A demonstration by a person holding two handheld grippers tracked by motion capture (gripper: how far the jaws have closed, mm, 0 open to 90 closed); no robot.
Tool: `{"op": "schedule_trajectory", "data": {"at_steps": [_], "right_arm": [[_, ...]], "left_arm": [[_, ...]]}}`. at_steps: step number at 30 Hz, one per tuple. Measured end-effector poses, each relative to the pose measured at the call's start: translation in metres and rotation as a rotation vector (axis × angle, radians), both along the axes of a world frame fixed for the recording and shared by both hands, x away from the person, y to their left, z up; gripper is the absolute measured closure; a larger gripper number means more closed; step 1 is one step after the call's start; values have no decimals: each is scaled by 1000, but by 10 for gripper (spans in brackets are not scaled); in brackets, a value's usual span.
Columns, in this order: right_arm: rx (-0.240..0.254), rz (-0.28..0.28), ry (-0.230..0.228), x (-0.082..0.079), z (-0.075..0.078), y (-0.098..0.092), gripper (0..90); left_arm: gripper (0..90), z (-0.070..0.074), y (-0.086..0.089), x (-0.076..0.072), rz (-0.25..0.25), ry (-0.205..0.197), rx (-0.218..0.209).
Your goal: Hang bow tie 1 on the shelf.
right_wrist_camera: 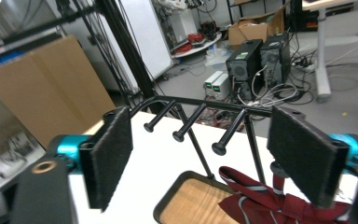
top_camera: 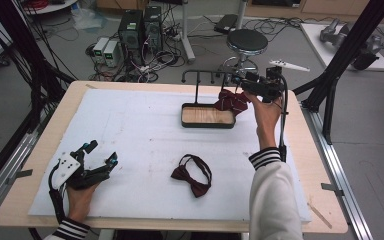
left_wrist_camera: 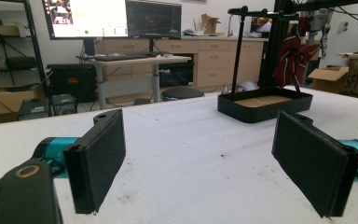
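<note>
- The right gripper (top_camera: 241, 80) is up at the black rack (top_camera: 207, 75) at the far side of the table, jaws spread wide with nothing pinched between them.
- A striped dark-red bow tie (top_camera: 231, 101) hangs on the rack's right end, drooping over the edge of its wood-bottomed tray (top_camera: 207, 123). In the right gripper view the tie (right_wrist_camera: 261, 200) sits just below the open pads.
- A second bow tie (top_camera: 192, 175) lies flat on the white mat (top_camera: 130, 130), near the front, strap looped.
- The left gripper (top_camera: 101, 155) rests on the mat at front left, jaws wide apart and empty.
</note>
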State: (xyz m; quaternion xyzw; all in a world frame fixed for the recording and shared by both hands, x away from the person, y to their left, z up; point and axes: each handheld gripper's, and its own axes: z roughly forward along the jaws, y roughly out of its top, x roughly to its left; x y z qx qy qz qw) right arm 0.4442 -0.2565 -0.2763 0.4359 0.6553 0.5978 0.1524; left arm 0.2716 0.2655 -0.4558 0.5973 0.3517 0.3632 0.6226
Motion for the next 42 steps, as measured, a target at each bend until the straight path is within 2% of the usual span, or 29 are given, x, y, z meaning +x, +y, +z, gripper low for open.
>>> {"op": "schedule_trajectory", "data": {"at_steps": [3,5,8,10,12,21,24,27,38,42], "right_arm": [[-45,10,-29,-11,6,1,192],[-52,7,-93,-22,6,0,192],[-76,19,-70,-34,6,-5,169],[-87,15,-111,-45,4,-7,169],[-102,19,-122,-56,2,-10,167],[-160,18,-197,-105,-15,-21,124],[-156,15,-228,-121,-24,-24,122],[-172,-2,-252,-134,-37,-27,120],[-179,-21,-196,-155,-83,-32,113],[-201,-26,-180,-157,-96,-30,113]], "left_arm": [[176,0,0,0,0,0,0],[176,0,0,0,-1,0,0],[176,0,0,0,0,-1,0],[176,0,0,0,0,-1,0],[176,0,0,0,0,-2,1],[176,0,0,0,1,-3,2],[176,0,0,0,-1,0,1],[175,0,0,0,-2,-2,-2],[175,0,0,-1,-3,-8,-6],[174,0,0,-1,-4,-5,-7]]}}
